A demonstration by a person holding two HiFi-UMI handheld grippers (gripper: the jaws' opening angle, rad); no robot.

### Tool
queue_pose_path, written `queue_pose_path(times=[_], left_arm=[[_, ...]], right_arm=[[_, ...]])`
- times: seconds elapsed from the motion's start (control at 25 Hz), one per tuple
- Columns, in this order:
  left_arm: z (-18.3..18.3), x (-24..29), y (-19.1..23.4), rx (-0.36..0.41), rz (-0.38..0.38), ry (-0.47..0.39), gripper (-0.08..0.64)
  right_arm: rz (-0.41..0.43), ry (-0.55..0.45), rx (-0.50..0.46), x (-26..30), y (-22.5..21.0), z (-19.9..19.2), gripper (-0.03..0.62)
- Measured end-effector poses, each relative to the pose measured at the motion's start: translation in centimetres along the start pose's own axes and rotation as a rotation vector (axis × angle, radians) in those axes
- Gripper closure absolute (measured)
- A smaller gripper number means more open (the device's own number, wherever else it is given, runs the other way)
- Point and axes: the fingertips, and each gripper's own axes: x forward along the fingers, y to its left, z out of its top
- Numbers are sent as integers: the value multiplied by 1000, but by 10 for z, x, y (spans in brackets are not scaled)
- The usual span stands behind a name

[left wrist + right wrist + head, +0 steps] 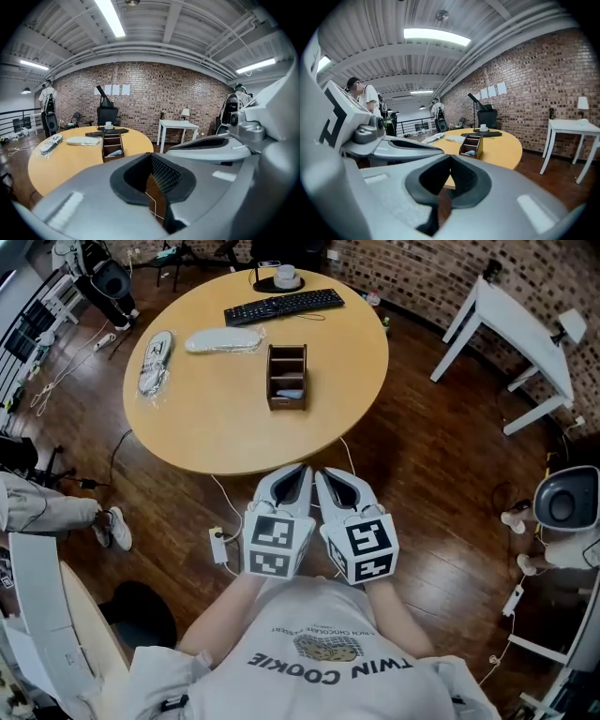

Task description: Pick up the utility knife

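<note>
A small wooden organizer box [287,377] stands near the middle of the round wooden table [206,427]. A grey-blue item that looks like the utility knife [291,393] lies in its nearest compartment. It also shows in the left gripper view as the knife [115,153] and in the right gripper view as the knife [471,153]. My left gripper [298,472] and right gripper [322,474] are held side by side over the floor, just short of the table's near edge. Both are shut and empty. Their tips [151,155] [450,157] point at the table.
On the far half of the table lie a black keyboard [284,306], a white wrapped item [223,339], another wrapped item [155,362] and a cup on a dark base [286,278]. A white side table [520,324] stands at right. A power strip [218,545] with cables lies on the floor.
</note>
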Motion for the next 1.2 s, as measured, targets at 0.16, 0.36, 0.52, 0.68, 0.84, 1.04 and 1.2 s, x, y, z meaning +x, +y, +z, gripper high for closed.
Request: queue_pose_path(times=[0.16,0.36,0.52,0.68,0.84,1.04,1.2], left_arm=[[9,22,25,74,-31,16,555],[17,47,53,184,-60,38,554],[16,66,71,298,-84,71,553],[13,90,87,384,-110,102,537],[8,114,98,472,-140,125,527],[-4,145,109,593,-182,157,511],[-22,166,113,743,-218,194,499]], right_arm=[[-27,7,2,29,-8,11,592],[-53,17,11,57,-17,21,592],[-71,34,30,76,-23,21,592],[-91,42,55,89,-31,18,592],[-118,48,76,98,-42,14,592],[-150,51,107,111,-57,8,592],[-166,54,138,119,-64,3,592]])
